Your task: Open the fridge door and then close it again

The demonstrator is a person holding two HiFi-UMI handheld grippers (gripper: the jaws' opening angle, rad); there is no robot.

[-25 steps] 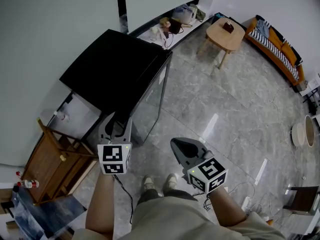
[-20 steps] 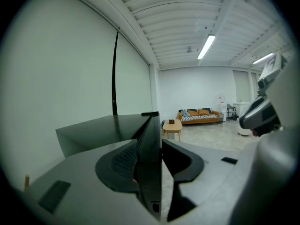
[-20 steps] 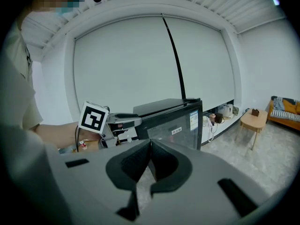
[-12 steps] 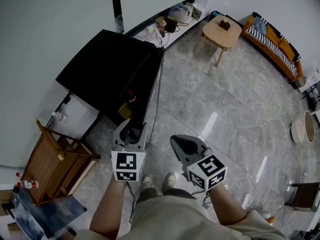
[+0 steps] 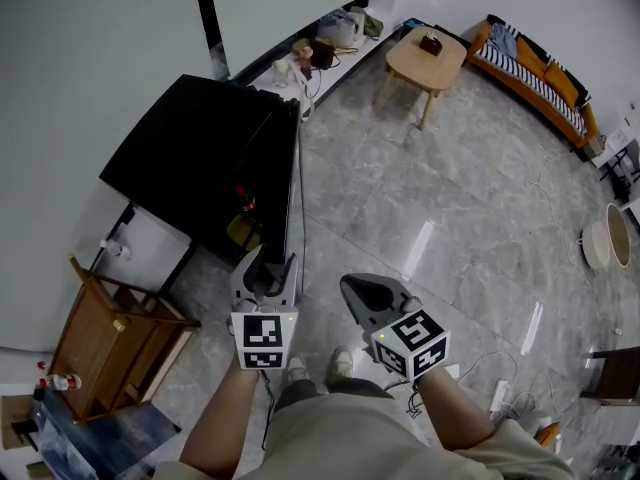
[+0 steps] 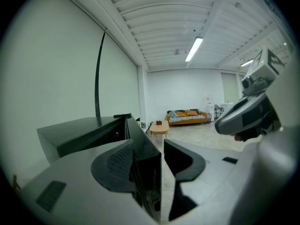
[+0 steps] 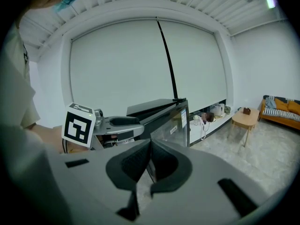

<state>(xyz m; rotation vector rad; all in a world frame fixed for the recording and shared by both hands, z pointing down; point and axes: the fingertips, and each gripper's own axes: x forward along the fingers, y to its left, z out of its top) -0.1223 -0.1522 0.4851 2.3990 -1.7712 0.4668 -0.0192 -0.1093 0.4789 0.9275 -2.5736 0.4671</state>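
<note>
Left gripper fingers: the left gripper (image 5: pixel 268 268) has its fingers spread wide, straddling the free edge of the fridge door (image 6: pixel 146 172); the door edge fills most of the gap, lying against one finger, with a thin sliver of floor showing beside the other
Right gripper fingers: the right gripper (image 7: pixel 150 159) has its fingers pressed together with nothing between them; it hangs in the air just beside the left gripper and touches nothing
Count: two grippers, each carrying one marker cube; one fridge (image 5: pixel 195 153) with one door; one low wooden table (image 5: pixel 425 58); one orange sofa (image 5: pixel 530 68); one wooden stand (image 5: pixel 115 343)
Fridge position: in front of the person and to their left, standing on the grey marbled floor (image 5: pixel 450 198) near a white wall
Fridge look: black and boxy, with a flat glossy top
Door: swung open, seen from above as a thin line running from the fridge's far corner toward the left gripper; the right gripper view shows pale stickers on its front
Inside the fridge: a small red thing and a yellowish thing show in the opening, too small to identify
</note>
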